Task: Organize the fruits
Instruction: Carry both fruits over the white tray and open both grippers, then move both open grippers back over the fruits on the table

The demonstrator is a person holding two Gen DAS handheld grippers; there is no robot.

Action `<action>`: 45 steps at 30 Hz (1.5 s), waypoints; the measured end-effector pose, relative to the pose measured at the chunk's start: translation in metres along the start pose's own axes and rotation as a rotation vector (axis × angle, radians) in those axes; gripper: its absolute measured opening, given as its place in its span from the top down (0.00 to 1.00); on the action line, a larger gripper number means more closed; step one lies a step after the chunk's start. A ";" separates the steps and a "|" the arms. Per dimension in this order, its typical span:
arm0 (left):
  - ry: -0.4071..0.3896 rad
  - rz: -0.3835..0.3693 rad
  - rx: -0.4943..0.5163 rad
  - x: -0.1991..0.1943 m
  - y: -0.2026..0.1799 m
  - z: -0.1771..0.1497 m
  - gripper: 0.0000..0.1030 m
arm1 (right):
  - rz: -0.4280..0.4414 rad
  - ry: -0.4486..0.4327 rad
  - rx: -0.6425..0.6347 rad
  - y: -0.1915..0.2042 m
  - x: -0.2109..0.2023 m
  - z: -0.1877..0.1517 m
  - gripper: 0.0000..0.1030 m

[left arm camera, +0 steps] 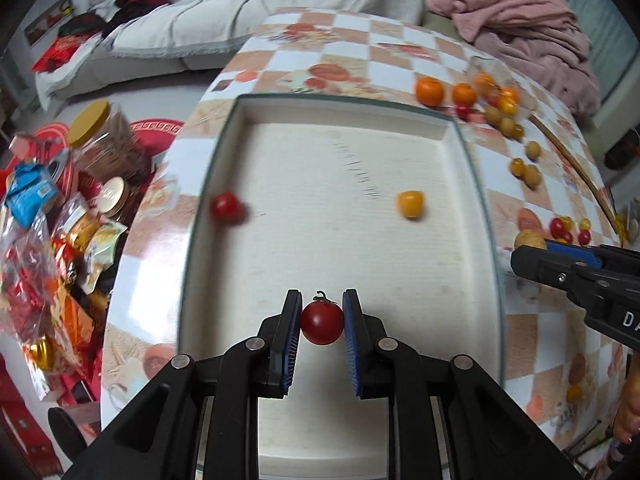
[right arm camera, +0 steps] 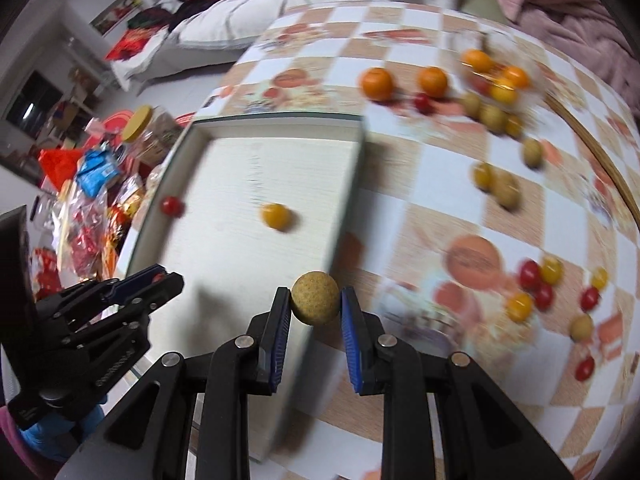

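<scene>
My left gripper (left arm camera: 322,320) is shut on a red cherry tomato (left arm camera: 322,323) and holds it over the near part of the white tray (left arm camera: 478,184). In the tray lie another red tomato (left arm camera: 226,207) at the left wall and a yellow tomato (left arm camera: 410,204). My right gripper (right arm camera: 315,300) is shut on a round tan longan (right arm camera: 315,298), above the tray's right rim (right arm camera: 352,184). The left gripper also shows in the right wrist view (right arm camera: 120,292), and the right gripper in the left wrist view (left arm camera: 560,268).
Oranges (right arm camera: 377,83), tan longans (right arm camera: 506,190) and red and yellow cherry tomatoes (right arm camera: 538,280) lie scattered on the checkered tablecloth (right arm camera: 400,220) right of the tray. Snack packets and jars (left arm camera: 60,216) sit off the table's left edge. A sofa (left arm camera: 240,12) stands behind.
</scene>
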State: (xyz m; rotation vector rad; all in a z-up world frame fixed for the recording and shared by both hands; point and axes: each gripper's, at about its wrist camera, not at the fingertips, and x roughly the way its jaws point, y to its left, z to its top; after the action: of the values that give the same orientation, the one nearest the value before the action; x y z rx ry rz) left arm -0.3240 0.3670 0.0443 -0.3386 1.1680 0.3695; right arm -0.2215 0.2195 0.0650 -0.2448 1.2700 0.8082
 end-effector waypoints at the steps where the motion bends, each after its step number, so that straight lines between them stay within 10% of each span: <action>1: 0.004 0.010 -0.008 0.003 0.005 -0.001 0.78 | 0.001 0.004 -0.012 0.006 0.004 0.002 0.73; 20: 0.050 0.070 0.009 0.025 0.021 -0.006 0.77 | -0.078 0.087 -0.070 0.027 0.066 0.026 0.73; 22: 0.054 0.088 0.017 0.025 0.020 -0.006 0.62 | -0.082 0.085 -0.081 0.028 0.068 0.027 0.73; 24: 0.046 0.084 0.012 0.024 0.021 -0.006 0.33 | -0.080 0.085 -0.090 0.030 0.068 0.029 0.70; 30: 0.058 0.096 0.024 0.024 0.017 -0.008 0.33 | -0.061 0.071 -0.100 0.035 0.064 0.030 0.52; 34: 0.068 0.101 0.025 0.025 0.016 -0.010 0.33 | -0.044 0.019 -0.099 0.037 0.048 0.032 0.22; 45: 0.061 0.091 0.069 0.019 -0.003 -0.005 0.33 | -0.062 -0.045 -0.005 0.007 0.013 0.024 0.21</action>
State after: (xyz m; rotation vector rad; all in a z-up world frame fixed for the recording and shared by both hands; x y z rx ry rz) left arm -0.3197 0.3641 0.0247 -0.2387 1.2555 0.3996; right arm -0.2067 0.2437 0.0624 -0.2669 1.2125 0.7603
